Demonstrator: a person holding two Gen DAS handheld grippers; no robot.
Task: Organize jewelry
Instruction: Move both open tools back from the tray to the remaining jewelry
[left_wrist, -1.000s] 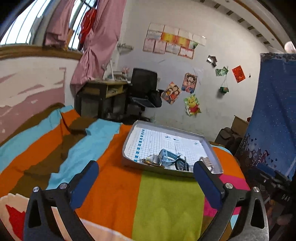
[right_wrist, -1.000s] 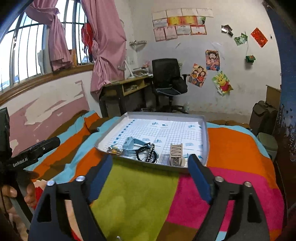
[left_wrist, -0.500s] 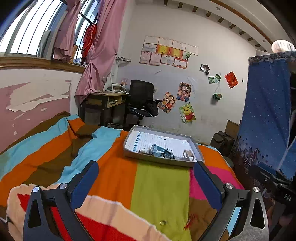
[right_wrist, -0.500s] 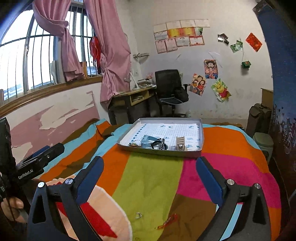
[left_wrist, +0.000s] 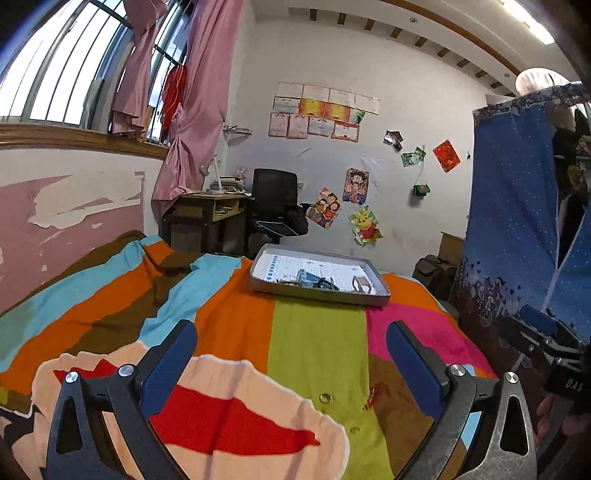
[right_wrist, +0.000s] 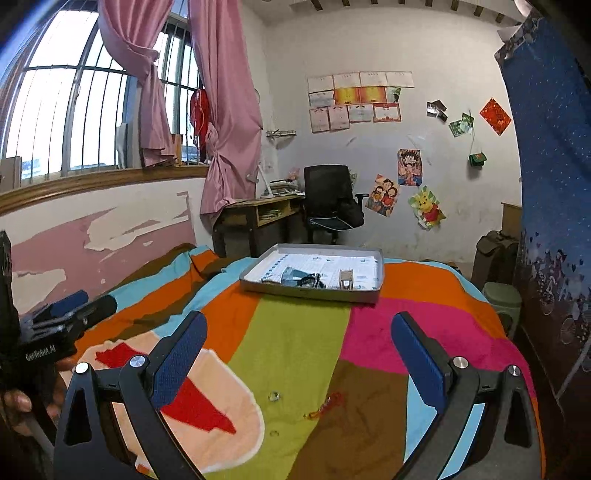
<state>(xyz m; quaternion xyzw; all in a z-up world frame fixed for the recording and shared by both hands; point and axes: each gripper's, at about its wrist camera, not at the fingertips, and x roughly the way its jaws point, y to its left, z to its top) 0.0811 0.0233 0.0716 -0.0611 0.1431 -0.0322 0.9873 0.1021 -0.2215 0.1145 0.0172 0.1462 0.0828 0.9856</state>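
Two grippers, both with jaws spread wide and nothing between them, face down the striped bedspread (left_wrist: 229, 317).

From the left wrist view, the left gripper (left_wrist: 291, 363) hangs over the near end of the bed. Just ahead of it lie the loose pieces we judge are still to be tidied: a small silver ring (left_wrist: 325, 397) on the green stripe, a red beaded bracelet (left_wrist: 375, 394) on the brown patch beside it, and a tiny stud or second ring (left_wrist: 354, 429) nearer us, too small to name. Well beyond sits the grey tray (left_wrist: 317, 295), already holding a blue watch (left_wrist: 308, 276), a pale clip-like piece (left_wrist: 360, 284) and other pieces we cannot make out. For the pick, we would come down on the ring with the pads straddling it, close slowly and press lightly into the soft cloth so it does not skid or sink into a fold.

From the right wrist view, the right gripper (right_wrist: 297, 356) is equally wide and empty. Here the ring (right_wrist: 274, 396) and bracelet (right_wrist: 325, 404) lie between the fingers, better centred than in the other view, so we judge this hand better placed for the bracelet. This view alone shows the left gripper (right_wrist: 64, 317) from outside, with fingers of the hand (right_wrist: 16, 402) holding it; the left view alone shows the right one's handle (left_wrist: 546, 343) at its edge.
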